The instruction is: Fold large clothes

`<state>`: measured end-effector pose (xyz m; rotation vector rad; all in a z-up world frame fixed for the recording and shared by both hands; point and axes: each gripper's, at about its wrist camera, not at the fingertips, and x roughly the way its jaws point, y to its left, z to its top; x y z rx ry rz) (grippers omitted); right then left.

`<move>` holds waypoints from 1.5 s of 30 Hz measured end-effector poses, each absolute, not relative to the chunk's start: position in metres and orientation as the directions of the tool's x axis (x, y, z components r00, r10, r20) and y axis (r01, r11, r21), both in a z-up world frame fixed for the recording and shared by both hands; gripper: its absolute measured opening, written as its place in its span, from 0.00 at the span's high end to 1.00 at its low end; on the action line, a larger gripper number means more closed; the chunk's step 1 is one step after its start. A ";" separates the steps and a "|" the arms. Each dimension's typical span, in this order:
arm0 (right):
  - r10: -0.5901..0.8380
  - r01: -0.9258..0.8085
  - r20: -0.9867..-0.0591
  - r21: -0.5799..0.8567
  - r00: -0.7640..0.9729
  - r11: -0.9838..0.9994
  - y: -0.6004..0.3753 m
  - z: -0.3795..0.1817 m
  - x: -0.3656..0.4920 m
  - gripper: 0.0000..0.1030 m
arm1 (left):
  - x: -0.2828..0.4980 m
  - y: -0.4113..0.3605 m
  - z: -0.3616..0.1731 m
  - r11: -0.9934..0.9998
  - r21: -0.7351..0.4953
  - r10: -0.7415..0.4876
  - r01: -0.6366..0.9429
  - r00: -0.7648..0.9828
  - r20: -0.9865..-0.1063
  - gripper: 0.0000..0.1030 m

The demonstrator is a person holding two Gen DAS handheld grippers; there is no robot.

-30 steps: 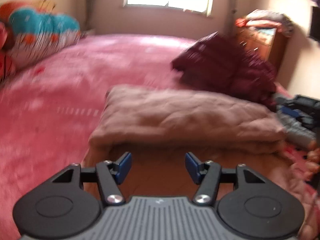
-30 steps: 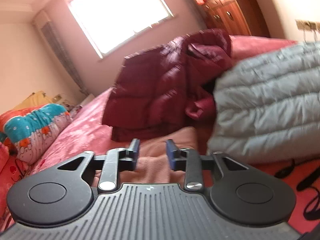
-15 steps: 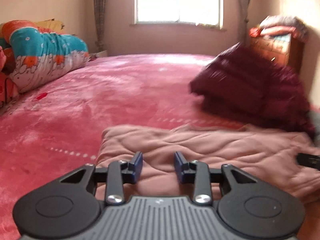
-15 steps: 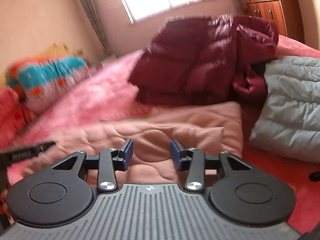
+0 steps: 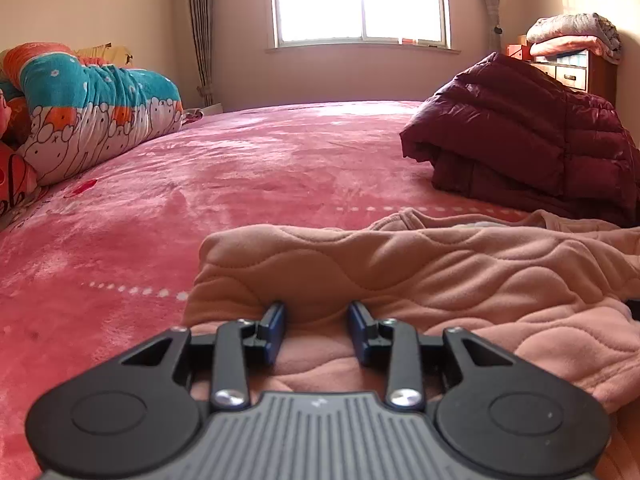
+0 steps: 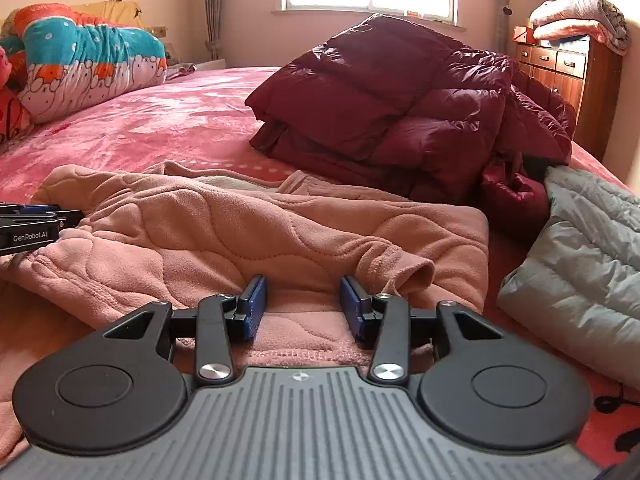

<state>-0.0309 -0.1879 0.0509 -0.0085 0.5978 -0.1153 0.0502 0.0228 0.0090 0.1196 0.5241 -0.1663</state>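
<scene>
A peach quilted fleece garment [image 5: 440,276] lies folded on the pink bed; it also shows in the right wrist view [image 6: 256,232]. My left gripper [image 5: 316,316] is open, low at the garment's left near edge, its blue fingertips [image 5: 274,320] touching the fabric on either side of a bulge. My right gripper [image 6: 302,292] is open at the garment's right near edge, beside a cuff opening [image 6: 416,272]. The left gripper's body [image 6: 28,228] shows at the left of the right wrist view.
A folded maroon puffer jacket [image 6: 392,96] lies behind the garment, also in the left wrist view [image 5: 532,136]. A grey quilted jacket [image 6: 580,264] lies at right. A colourful rolled quilt [image 5: 92,100] sits at left. A wooden dresser [image 6: 568,68] stands at far right. The pink bedspread [image 5: 200,184] spreads beyond.
Both grippers have come down and forward to the garment's near edge. Both views levelled out, and the right one swung left off the grey jacket. The jaws stay open.
</scene>
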 end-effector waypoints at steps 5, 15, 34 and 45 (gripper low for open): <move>-0.119 0.110 -0.538 -0.049 0.834 0.993 -0.182 0.049 -0.039 0.49 | 0.053 0.023 0.008 0.980 0.061 -0.133 0.189 0.855 -0.501 0.66; -0.077 0.149 -0.473 0.116 0.878 0.982 -0.199 0.072 -0.070 0.03 | 0.023 0.003 0.047 0.981 0.009 -0.168 0.196 0.863 -0.477 0.51; -0.108 0.278 -0.605 0.196 0.789 0.940 -0.234 0.047 -0.077 0.00 | 0.011 -0.074 0.014 0.959 -0.027 -0.256 0.283 0.817 -0.517 0.36; -0.047 0.262 -0.552 0.317 0.832 0.911 -0.251 0.055 -0.103 0.00 | -0.017 -0.058 0.044 0.966 -0.082 -0.249 0.244 0.803 -0.541 0.28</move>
